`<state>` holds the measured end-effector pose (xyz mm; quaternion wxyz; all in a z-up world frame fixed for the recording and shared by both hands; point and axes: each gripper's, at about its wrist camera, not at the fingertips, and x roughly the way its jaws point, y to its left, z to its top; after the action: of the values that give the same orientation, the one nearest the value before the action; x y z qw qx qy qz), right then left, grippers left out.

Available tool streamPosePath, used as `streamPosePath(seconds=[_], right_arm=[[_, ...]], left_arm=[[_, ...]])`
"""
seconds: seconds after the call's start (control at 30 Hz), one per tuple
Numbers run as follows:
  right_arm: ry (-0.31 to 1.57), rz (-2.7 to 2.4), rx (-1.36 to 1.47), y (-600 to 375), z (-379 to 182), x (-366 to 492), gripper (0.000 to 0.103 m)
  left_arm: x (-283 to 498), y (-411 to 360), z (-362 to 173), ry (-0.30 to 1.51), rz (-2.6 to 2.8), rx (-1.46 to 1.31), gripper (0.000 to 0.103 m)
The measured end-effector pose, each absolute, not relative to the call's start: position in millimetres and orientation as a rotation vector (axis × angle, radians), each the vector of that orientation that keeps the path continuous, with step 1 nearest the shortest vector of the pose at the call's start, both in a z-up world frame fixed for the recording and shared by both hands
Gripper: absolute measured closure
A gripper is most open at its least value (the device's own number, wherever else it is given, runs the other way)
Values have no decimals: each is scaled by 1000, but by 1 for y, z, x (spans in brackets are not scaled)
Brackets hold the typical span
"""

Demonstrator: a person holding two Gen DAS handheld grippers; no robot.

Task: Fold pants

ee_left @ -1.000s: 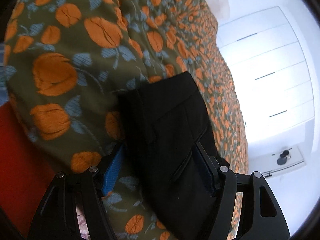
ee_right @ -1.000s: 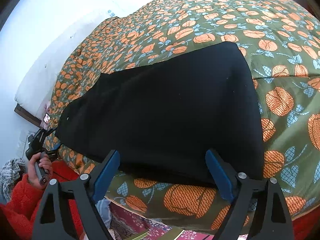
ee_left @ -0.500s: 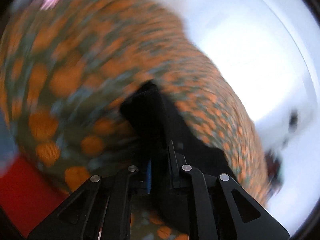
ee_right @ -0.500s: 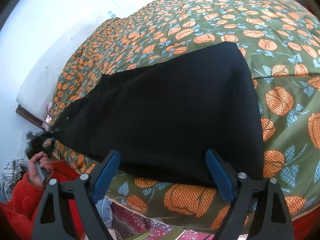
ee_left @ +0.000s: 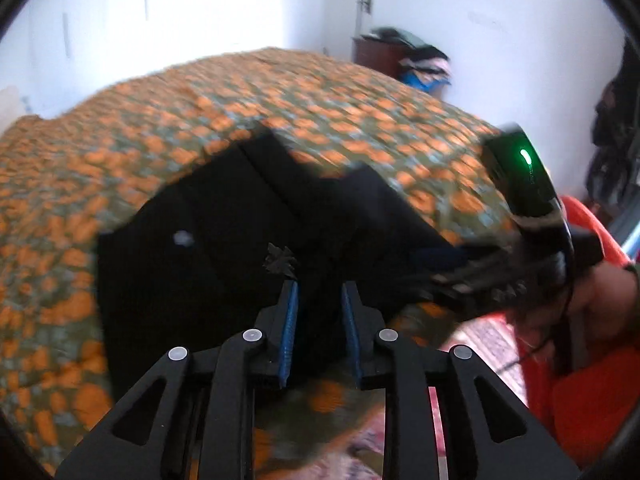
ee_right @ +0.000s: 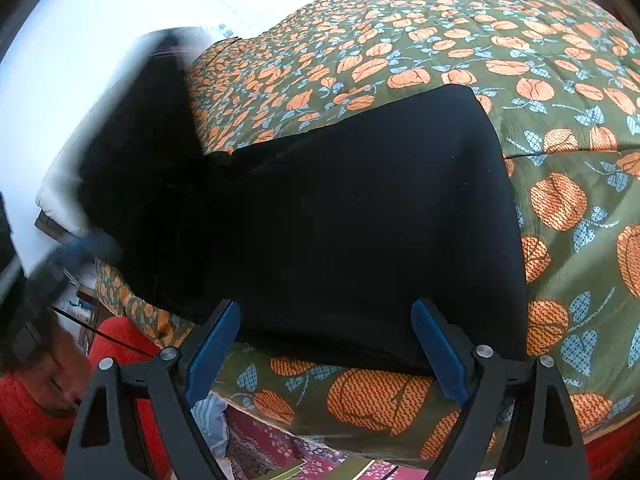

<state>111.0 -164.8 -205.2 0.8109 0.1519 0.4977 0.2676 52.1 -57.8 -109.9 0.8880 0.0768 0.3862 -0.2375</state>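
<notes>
Black pants [ee_right: 360, 208] lie flat across a green bedspread with orange flowers [ee_right: 440, 40]. Their left end is raised off the bed as a blurred black flap [ee_right: 136, 140]. My left gripper [ee_left: 319, 282] has black cloth of the pants [ee_left: 208, 248] filling the narrow gap between its blue pads, and its jaws are opening. My right gripper [ee_right: 326, 304] stands wide open over the pants' near edge with nothing pinched. In the left wrist view the right gripper [ee_left: 460, 272] shows blurred at the right, held by a hand [ee_left: 600, 300].
The person wears red sleeves [ee_left: 592, 380] and stands at the bed's near edge. A patterned rug [ee_right: 280, 448] covers the floor below. A cabinet with piled clothes [ee_left: 420, 64] stands in the far corner by white walls.
My left gripper closed on the pants' end, rolled round and swept it up and across towards the right gripper. The pants' left end has lifted off the bed. The right gripper stayed still.
</notes>
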Motion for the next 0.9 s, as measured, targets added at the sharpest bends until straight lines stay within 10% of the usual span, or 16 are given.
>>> streamPosePath(seconds=[0.13,0.27,0.47,0.63,0.9], right_arm=[[1053,581,310,-166,-204,107,16],[1056,597,353,-172,-205,108,16],[1043,581,474,-189,-185,112,16],[1013,602,619,-204,-172,125,18],[1216,738,598,-164,-192,160,53]], left_arm=[[35,-29,-83,711,-452,121,40],[54,31,-73,660,-249,-20,36],[88,86,-136,848,-114,-143,99],[82,54,-170,973,-241,-56,103],[80,58,-168,981,-272,-97,103]])
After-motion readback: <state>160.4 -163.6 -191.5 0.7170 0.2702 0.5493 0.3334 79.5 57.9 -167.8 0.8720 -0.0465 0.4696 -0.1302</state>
